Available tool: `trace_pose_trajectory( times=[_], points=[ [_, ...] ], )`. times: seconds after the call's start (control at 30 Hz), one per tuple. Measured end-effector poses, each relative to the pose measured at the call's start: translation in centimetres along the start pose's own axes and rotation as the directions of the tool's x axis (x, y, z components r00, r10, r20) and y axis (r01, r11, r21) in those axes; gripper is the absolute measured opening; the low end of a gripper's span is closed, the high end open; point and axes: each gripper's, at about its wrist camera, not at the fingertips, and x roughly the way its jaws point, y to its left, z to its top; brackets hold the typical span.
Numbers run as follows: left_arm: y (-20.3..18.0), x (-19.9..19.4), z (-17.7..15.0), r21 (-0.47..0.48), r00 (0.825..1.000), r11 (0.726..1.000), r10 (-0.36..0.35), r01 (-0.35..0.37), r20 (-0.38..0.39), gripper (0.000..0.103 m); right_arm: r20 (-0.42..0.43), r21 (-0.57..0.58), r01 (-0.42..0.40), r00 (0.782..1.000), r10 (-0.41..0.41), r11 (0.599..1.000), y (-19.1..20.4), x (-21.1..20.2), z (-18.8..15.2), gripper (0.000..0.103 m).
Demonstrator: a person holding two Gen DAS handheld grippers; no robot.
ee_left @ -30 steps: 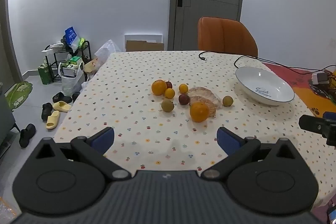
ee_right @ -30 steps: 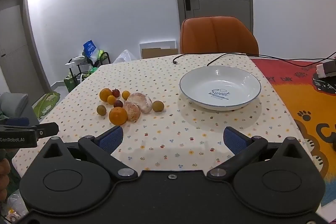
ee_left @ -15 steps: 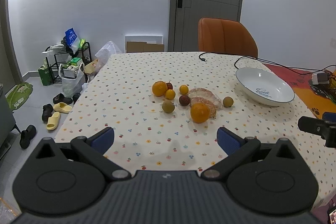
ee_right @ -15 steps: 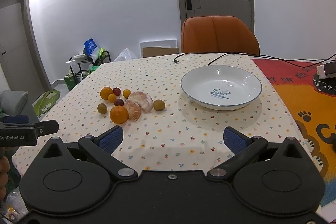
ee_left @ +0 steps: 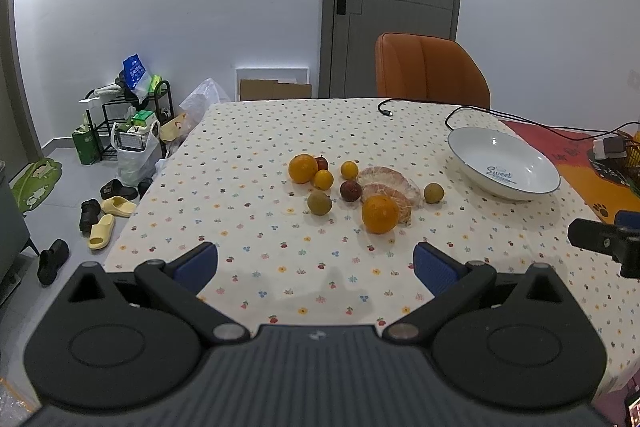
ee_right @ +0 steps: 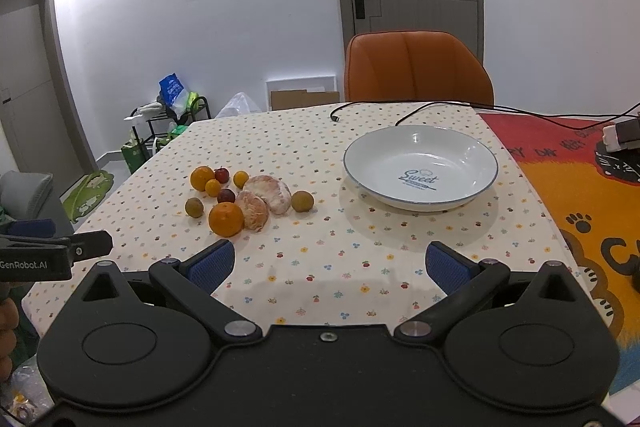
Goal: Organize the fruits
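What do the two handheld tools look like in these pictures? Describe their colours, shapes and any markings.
Both are alike. The left tool and right tool each have a matte black body with two round disc-shaped housings, angled black linkage arms with silver pivot screws, and blue ribbed finger pads. A ridged dark grey panel sits at the centre. Seen from the right wrist view, the left tool's side bears white "GenRobot.AI" lettering.
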Motion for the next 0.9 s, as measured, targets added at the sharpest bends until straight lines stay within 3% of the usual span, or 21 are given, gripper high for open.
trace_pose_trajectory(
  times=[0.9],
  points=[
    [0.1, 0.0, 0.01, 0.005, 1.0, 1.0, 0.003, -0.003, 0.0, 0.103, -0.006, -0.016, -0.008, 1.0, 0.008, 1.0, 0.35, 0.04, 0.08, 0.103]
  ],
)
